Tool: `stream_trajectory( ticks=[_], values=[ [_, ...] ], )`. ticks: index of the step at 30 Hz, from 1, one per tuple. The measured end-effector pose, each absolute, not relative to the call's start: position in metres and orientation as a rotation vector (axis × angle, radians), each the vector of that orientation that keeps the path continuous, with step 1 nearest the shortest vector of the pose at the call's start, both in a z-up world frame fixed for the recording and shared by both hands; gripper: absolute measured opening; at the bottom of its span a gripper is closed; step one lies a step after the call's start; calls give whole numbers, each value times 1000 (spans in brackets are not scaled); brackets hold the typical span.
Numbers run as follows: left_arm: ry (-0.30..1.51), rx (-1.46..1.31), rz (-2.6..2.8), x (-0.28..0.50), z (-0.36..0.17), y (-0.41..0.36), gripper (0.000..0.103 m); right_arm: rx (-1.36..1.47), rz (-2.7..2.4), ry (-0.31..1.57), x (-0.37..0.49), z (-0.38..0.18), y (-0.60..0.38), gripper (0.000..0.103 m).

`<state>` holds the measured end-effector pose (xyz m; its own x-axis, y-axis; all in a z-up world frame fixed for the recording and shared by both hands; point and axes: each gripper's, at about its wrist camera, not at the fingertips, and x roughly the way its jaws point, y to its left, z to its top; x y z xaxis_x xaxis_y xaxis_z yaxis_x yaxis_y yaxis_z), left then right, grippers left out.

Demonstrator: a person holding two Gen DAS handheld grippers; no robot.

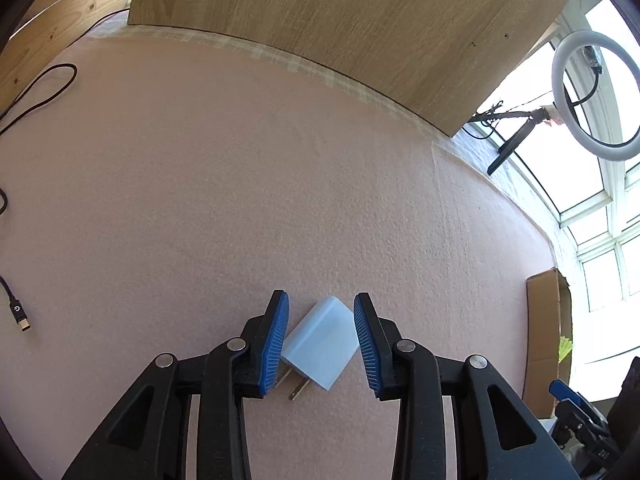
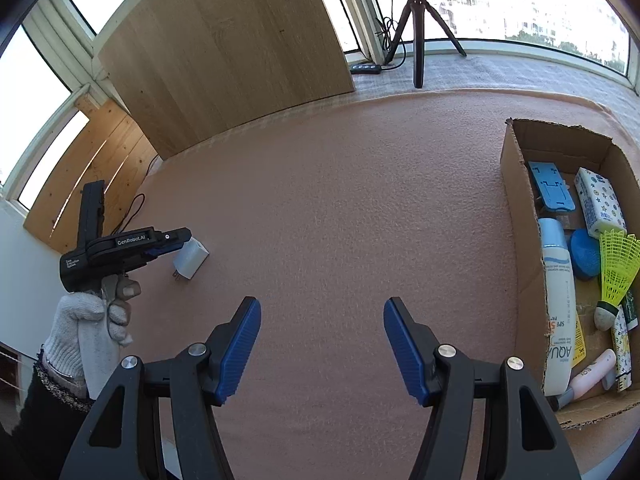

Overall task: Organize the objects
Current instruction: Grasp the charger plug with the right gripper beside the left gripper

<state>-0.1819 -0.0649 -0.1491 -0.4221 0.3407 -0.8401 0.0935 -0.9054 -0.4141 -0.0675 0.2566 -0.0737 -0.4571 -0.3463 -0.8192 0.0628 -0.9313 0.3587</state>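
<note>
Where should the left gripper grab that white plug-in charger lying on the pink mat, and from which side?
Grip the charger across its two flat white side faces, coming down from above with the left gripper straddling it. It lies flat on the mat, rotated diagonally, so roll the wrist until the pads meet the faces squarely. Avoid the thin prongs at the near end.

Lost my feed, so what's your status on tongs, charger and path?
Left tongs open around white charger, flat on pink mat. Right tongs open, empty. Cardboard box to the right; path clear.
</note>
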Motion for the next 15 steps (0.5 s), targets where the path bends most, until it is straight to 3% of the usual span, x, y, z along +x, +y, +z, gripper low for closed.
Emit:
stream_trajectory(
  ticks=[15],
  values=[
    [-638, -1547, 2308, -164, -159, -61, 37, 1506, -2254, -556, -110, -103, 207, 60]
  ],
)
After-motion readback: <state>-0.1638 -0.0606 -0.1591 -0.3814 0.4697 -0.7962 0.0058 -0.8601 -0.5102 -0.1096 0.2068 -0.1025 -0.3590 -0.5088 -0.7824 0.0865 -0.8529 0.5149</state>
